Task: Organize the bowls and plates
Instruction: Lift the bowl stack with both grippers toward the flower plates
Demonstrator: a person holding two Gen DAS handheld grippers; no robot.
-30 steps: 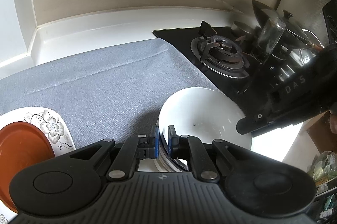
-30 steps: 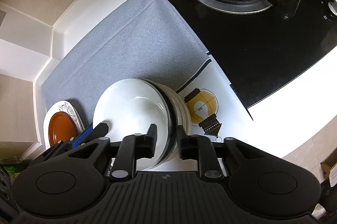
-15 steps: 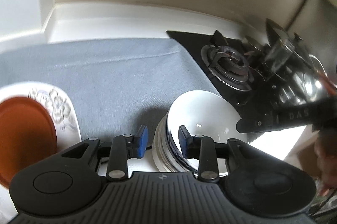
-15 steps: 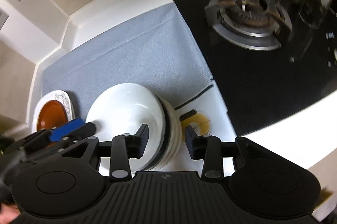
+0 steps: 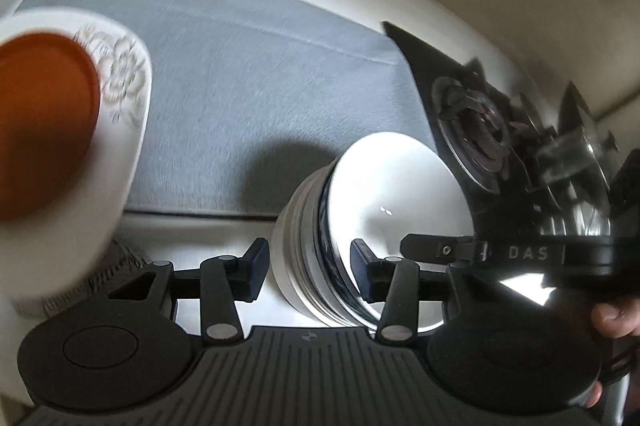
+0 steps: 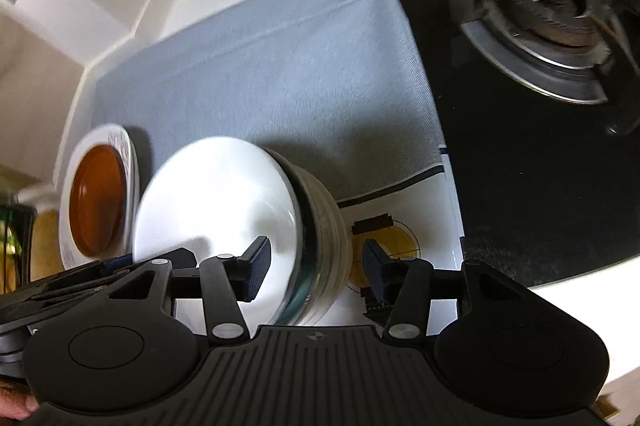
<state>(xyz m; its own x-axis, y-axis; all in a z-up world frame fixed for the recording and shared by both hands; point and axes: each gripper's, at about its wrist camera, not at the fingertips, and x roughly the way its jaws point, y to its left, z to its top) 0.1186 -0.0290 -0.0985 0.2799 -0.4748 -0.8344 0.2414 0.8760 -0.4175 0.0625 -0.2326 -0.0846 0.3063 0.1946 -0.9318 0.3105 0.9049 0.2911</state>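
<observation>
A stack of white bowls [image 5: 320,246] stands at the grey mat's near edge, and the top bowl [image 5: 396,194] is empty. My left gripper [image 5: 310,272] straddles the stack's near rim; its jaws are opening and the pads stand off the rim. In the right wrist view the same stack [image 6: 320,226] sits between the fingers of my right gripper [image 6: 316,268], whose jaws are also opening without pressing. To the left, an orange plate [image 5: 40,130] lies on a flowered white plate [image 5: 124,78]; the right wrist view shows them too, orange plate [image 6: 96,202] on white plate [image 6: 130,154].
A grey mat [image 6: 280,66] covers the counter behind the stack. A black gas hob with a burner [image 6: 548,18] lies to the right, with blurred glassware [image 5: 568,154] beyond it. A printed paper sheet [image 6: 400,242] lies beside the stack. A person's thumb [image 5: 612,318] shows at right.
Both grippers were closed on the bowl rims and have now widened and let go. Both views have rolled, and the right one has sunk closer to the stack.
</observation>
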